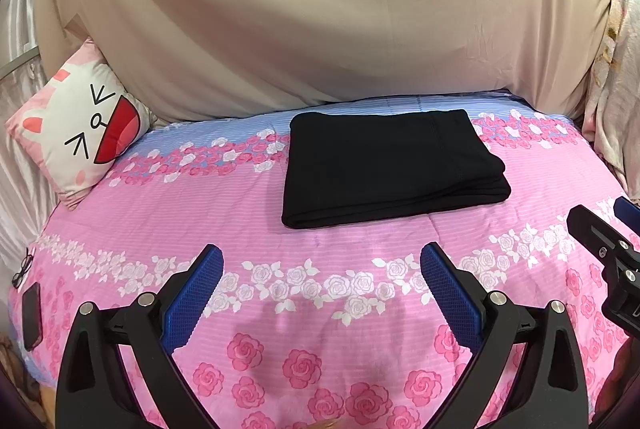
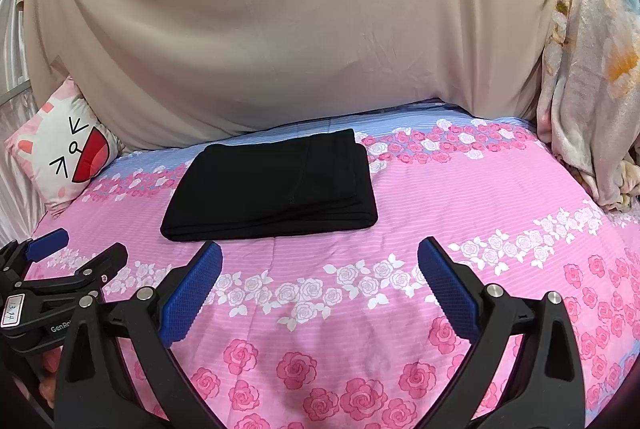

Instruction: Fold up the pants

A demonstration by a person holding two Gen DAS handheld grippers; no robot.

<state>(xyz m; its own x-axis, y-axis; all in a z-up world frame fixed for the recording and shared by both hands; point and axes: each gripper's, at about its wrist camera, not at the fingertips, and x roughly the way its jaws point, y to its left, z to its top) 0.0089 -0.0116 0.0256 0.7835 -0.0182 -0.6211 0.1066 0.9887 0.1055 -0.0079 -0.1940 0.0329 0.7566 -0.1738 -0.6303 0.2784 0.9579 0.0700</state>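
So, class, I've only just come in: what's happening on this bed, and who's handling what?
A person is holding a two-finger gripper in each hand above a bed with a pink rose bedspread. Black pants lie on it, folded into a neat rectangle. Neither gripper touches them: the left gripper and the right gripper both hover open on the near side of the pants, holding nothing. A cartoon cushion sits at the far left. The fold looks finished.
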